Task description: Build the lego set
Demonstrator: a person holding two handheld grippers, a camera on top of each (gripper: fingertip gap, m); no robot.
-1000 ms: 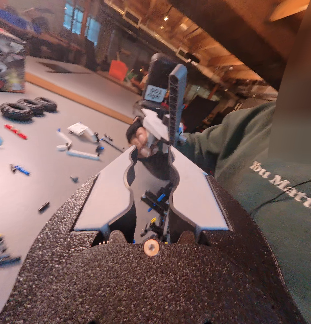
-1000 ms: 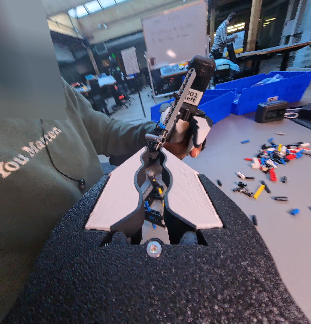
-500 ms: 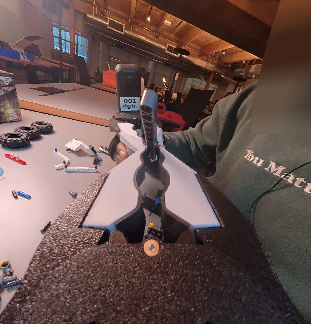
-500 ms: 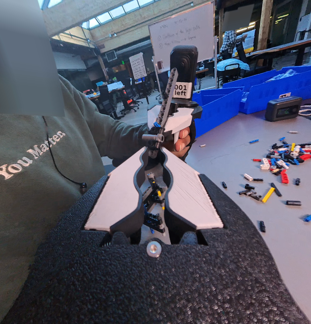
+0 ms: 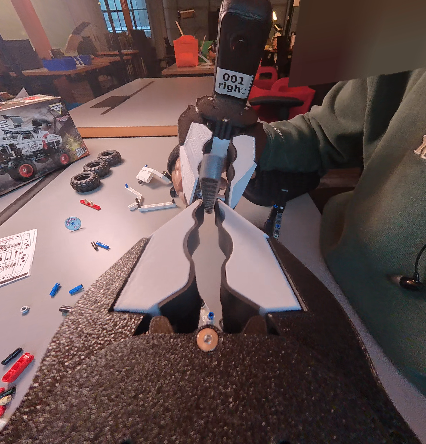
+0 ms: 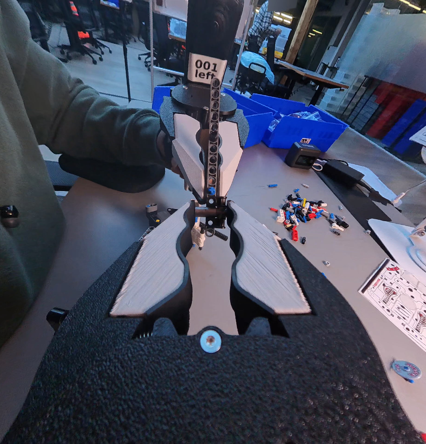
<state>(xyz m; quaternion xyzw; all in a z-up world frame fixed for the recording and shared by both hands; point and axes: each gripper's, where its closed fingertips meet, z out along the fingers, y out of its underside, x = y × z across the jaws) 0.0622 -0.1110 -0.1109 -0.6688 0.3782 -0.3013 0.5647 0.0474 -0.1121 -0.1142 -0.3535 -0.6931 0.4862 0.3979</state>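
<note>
Dark grey beam assembly [image 6: 213, 149] held in mid-air between both grippers.
Left gripper [image 5: 208, 207] and right gripper [image 6: 210, 211] both pinch its lower end; opposing twist risks popping pins.

3 black tyres [image 5: 96, 170], 1 set box [image 5: 27, 141], 1 sticker sheet [image 5: 9, 258], 1 round blue disc [image 5: 73, 222], 2 grippers: left gripper [image 5: 208, 207], right gripper [image 6: 210, 206]. Loose-piece pile [image 6: 305, 211]: uncountable.
</note>
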